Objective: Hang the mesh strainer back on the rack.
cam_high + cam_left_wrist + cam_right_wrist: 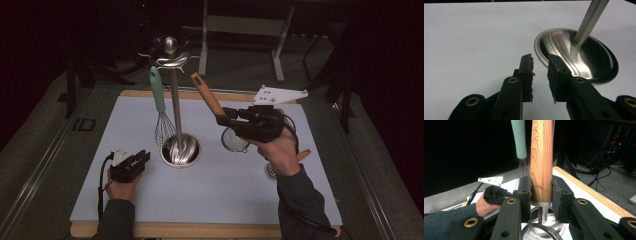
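Two black jaws of the right gripper [541, 192] clamp the wooden handle of a strainer [235, 139], held right of centre in the high view, its mesh bowl low. At lower left, the left gripper [540, 75] rests on the white board [210, 195], jaws parted on nothing, beside the steel stand [176, 107] (a teal-handled whisk [161, 107] hangs from it). Dark room and table legs lie behind. Something round under the right hand is hard to make out.

Mint-handled whisk [159, 107] hanging on steel stand [176, 107] (round base on white board [210, 195])
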Tool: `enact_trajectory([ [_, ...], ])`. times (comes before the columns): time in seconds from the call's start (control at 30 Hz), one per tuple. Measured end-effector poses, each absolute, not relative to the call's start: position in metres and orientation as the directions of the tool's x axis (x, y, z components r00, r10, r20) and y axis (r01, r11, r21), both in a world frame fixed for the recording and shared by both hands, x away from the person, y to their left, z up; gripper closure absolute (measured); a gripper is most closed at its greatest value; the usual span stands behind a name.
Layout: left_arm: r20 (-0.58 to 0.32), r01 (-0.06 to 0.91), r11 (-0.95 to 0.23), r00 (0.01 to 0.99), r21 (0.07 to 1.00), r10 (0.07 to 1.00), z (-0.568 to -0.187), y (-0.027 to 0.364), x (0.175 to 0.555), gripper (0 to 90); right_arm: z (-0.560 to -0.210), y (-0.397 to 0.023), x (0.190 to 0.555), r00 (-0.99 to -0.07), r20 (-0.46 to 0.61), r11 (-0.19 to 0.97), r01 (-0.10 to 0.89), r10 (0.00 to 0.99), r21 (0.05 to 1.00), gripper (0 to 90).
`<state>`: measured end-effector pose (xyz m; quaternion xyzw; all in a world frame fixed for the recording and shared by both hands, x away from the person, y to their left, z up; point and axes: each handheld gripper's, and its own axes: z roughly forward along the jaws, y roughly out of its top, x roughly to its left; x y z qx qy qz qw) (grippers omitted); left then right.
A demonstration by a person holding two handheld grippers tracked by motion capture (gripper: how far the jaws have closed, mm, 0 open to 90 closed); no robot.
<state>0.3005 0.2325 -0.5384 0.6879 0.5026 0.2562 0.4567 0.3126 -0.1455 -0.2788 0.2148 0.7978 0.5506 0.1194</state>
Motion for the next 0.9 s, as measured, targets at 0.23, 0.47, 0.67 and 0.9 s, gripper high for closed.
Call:
enact_trajectory([
  [0.23, -0.108, 0.458, -0.076, 0.363, 0.885, 0.926, -0.538, 0.233, 0.3, 73.8, -0.272, -0.142, 0.314, -0.886, 0.046, 0.286, 0.197, 0.462, 0.938, 71.3],
  [0.47, -0.107, 0.458, -0.077, 0.363, 0.886, 0.926, -0.538, 0.233, 0.301, 73.8, -0.268, -0.133, 0.312, -0.896, 0.035, 0.289, 0.179, 0.442, 0.941, 71.4],
  [0.67, -0.111, 0.459, -0.074, 0.363, 0.886, 0.925, -0.538, 0.233, 0.301, 73.8, -0.272, -0.124, 0.321, -0.893, 0.041, 0.3, 0.193, 0.448, 0.934, 71.4],
  [0.9, -0.111, 0.458, -0.074, 0.363, 0.886, 0.925, -0.538, 0.233, 0.301, 73.8, -0.282, -0.113, 0.335, -0.901, 0.044, 0.321, 0.2, 0.432, 0.926, 71.4],
])
